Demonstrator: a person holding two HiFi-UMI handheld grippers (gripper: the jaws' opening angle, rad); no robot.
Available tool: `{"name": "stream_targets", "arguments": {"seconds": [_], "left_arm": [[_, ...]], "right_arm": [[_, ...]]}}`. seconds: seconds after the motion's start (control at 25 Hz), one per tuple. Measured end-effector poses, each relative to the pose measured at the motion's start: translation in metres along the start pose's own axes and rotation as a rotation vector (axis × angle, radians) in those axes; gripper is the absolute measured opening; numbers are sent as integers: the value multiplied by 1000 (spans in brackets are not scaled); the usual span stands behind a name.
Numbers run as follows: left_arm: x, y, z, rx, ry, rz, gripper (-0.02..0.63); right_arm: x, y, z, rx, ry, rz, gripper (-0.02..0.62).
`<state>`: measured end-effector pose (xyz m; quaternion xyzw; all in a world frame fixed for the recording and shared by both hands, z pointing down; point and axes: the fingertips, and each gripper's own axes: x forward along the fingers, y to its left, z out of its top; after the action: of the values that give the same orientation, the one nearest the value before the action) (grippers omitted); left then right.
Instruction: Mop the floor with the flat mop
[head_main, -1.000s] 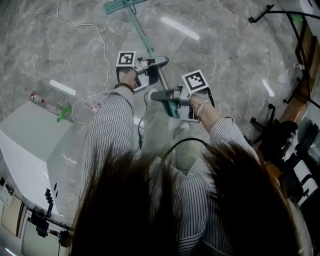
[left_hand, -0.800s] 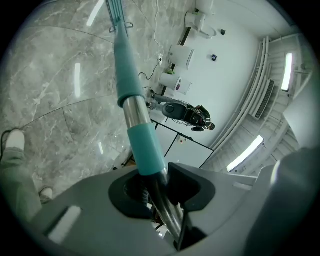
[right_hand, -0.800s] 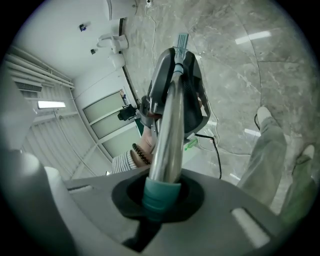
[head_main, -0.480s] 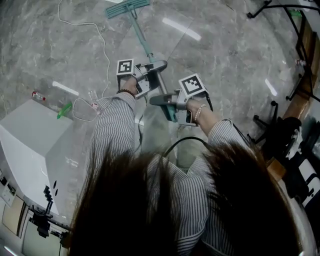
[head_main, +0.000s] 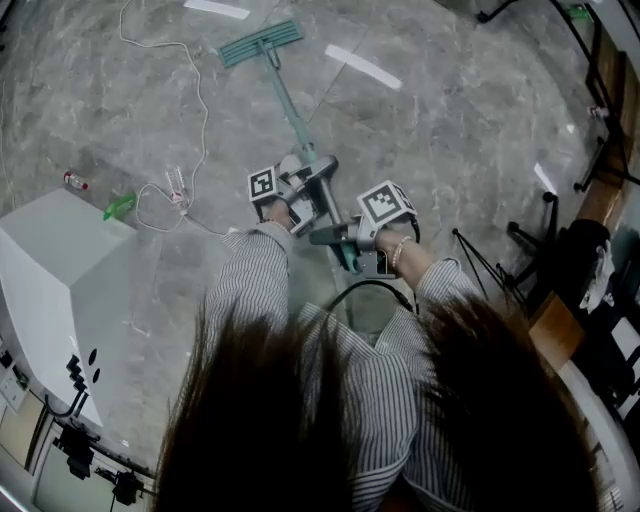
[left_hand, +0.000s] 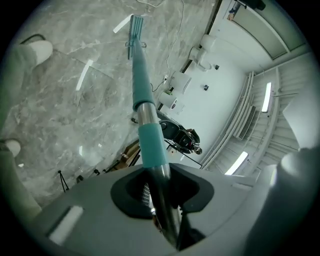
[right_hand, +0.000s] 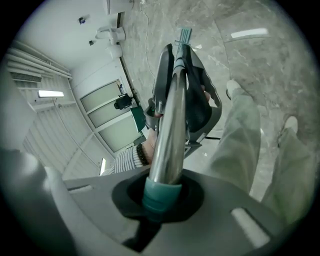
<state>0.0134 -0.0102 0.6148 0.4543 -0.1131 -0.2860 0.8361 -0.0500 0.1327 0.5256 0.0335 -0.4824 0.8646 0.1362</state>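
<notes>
Resting flat on the grey marble floor (head_main: 450, 130), the mop head (head_main: 260, 44) lies well ahead of the person, near the top of the head view. Its handle (head_main: 288, 100) slants back and up toward the body. That long, low slant probably lets the pad stay fully down while the person stands upright.

The left gripper (head_main: 320, 175) is pinched on the handle at the forward position, where the left gripper view shows bare steel tube just below a teal sleeve passing between its jaws. The right gripper (head_main: 325, 237) is clamped close behind it, at the near end of the handle. Its own view shows the teal end cap (right_hand: 157, 197) seated in the jaws and the steel tube running away toward the other gripper. Two holds close together on the near end would give leverage, with the rear one as the pivot and the forward one driving the push and pull.

Further out, a white cable (head_main: 205, 100) trails over the floor to the left of the handle, near enough for a wide stroke to snag it. A small bottle (head_main: 75, 182) and a green scrap (head_main: 120, 207) lie beside a white cabinet (head_main: 50, 270) at the left. Dark furniture stands along the right edge.
</notes>
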Motion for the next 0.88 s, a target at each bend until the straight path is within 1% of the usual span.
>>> {"name": "stream_targets", "arguments": {"seconds": [0.12, 0.28, 0.52, 0.6, 0.72, 0.8, 0.88], "left_arm": [[-8, 36, -51, -8, -11, -5, 78], [-12, 79, -120, -1, 20, 10, 78], [-12, 122, -217, 78, 105, 96, 101], [-14, 129, -248, 75, 130, 110, 106], [-20, 134, -285, 29, 151, 105, 106], [-24, 132, -298, 6, 151, 92, 103], [-30, 135, -308, -9, 177, 89, 104]], "right_arm": [[-19, -37, -50, 9, 28, -18, 0], [-47, -80, -113, -21, 80, -27, 2], [-91, -114, -201, -22, 152, -18, 2], [-101, -122, -228, -20, 169, -18, 2], [-110, -122, -261, 3, 174, 35, 0], [-111, -116, -274, 27, 160, 88, 2], [-107, -115, -285, 44, 152, 116, 2]]}}
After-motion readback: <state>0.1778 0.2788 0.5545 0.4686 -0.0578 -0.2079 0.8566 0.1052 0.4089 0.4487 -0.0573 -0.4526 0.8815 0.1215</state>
